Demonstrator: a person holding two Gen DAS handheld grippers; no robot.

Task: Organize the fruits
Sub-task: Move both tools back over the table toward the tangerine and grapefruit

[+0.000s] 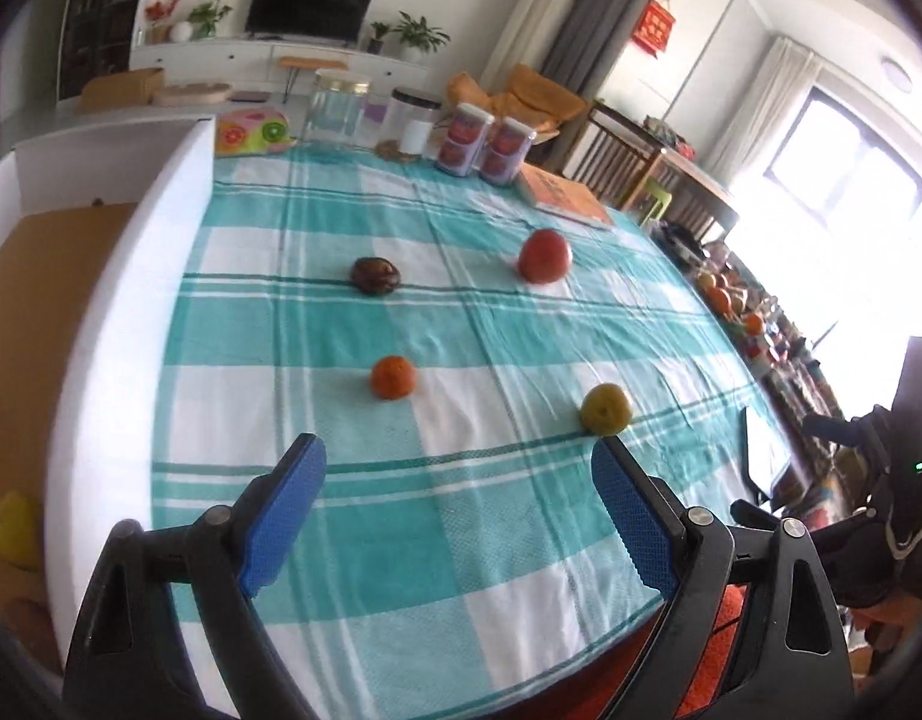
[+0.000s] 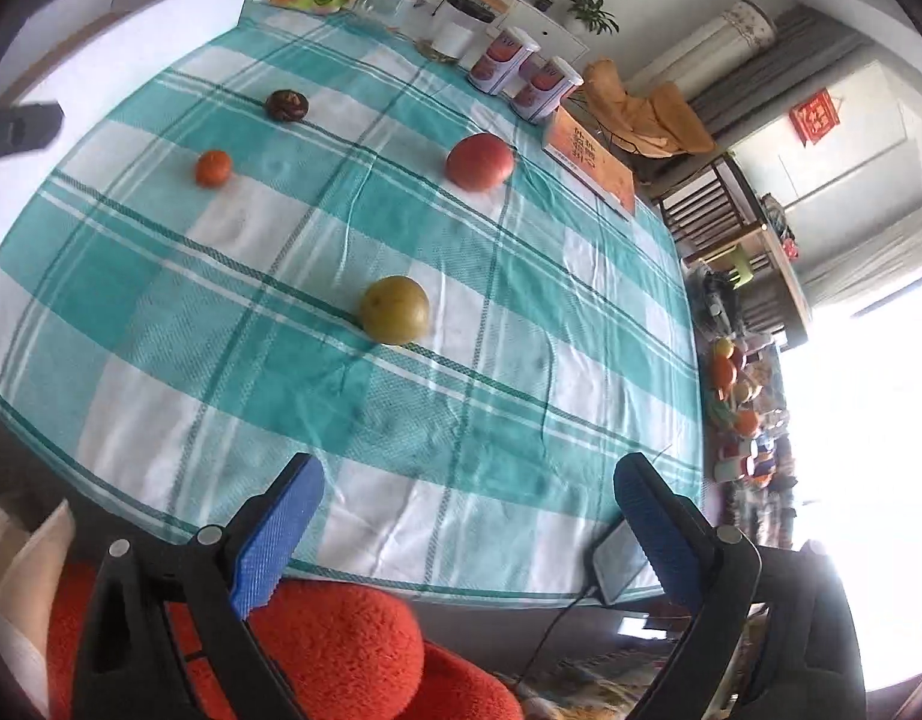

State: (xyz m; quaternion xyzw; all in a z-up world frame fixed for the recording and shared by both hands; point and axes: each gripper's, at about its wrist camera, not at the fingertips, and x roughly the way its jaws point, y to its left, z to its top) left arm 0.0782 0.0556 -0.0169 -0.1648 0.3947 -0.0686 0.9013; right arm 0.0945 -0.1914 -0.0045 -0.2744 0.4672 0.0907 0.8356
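Observation:
Several fruits lie apart on the teal checked tablecloth: a small orange, a yellow-green fruit, a red apple and a dark brown fruit. My left gripper is open and empty above the near part of the cloth, short of the orange and the yellow-green fruit. My right gripper is open and empty over the table's near edge, the yellow-green fruit ahead of it.
At the far edge stand a fruit-print pouch, a glass jar, a dark-lidded container, two labelled cans and an orange book. A phone lies at the near right corner. A red cushion is below.

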